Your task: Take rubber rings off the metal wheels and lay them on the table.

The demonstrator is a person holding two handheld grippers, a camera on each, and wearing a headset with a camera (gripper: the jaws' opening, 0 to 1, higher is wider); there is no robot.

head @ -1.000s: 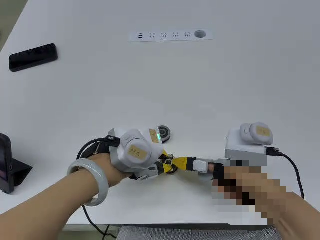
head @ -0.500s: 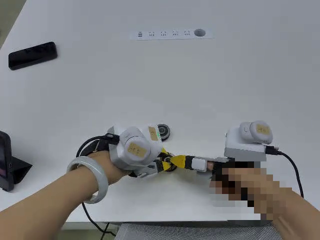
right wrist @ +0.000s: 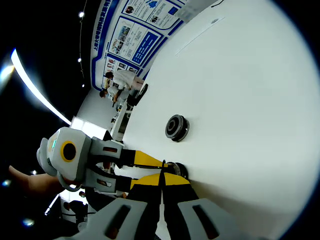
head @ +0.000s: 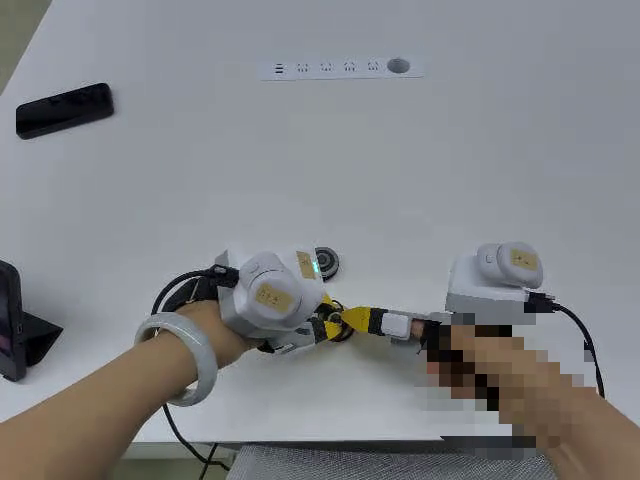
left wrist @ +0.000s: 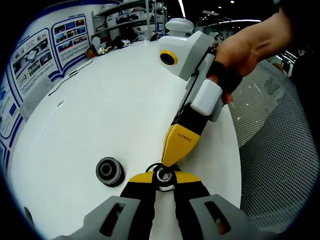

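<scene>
Two metal wheels are on the white worktop (head: pixel 400 170), both near its front edge. One wheel (left wrist: pixel 164 174) is clamped between the yellow-tipped fingers of the left gripper (left wrist: pixel 164 181), which close on it from either side. The second wheel (left wrist: pixel 109 171) lies loose on the worktop just beside the first, touched by neither gripper, with its dark rubber ring (left wrist: pixel 99 171) on its rim.

The right gripper (right wrist: pixel 161 180) comes in from the opposite side, and its two fingers are pressed together with only a thin seam between them. Their tips meet the rim of the clamped wheel. I cannot tell whether they have any of that wheel's ring pinched.

In the head view the hand holding the left gripper wears one pale bangle (head: pixel 190 358). Well apart from the wheels, at the far side, lie one white power strip (head: pixel 338 68) and one black phone (head: pixel 64 109).
</scene>
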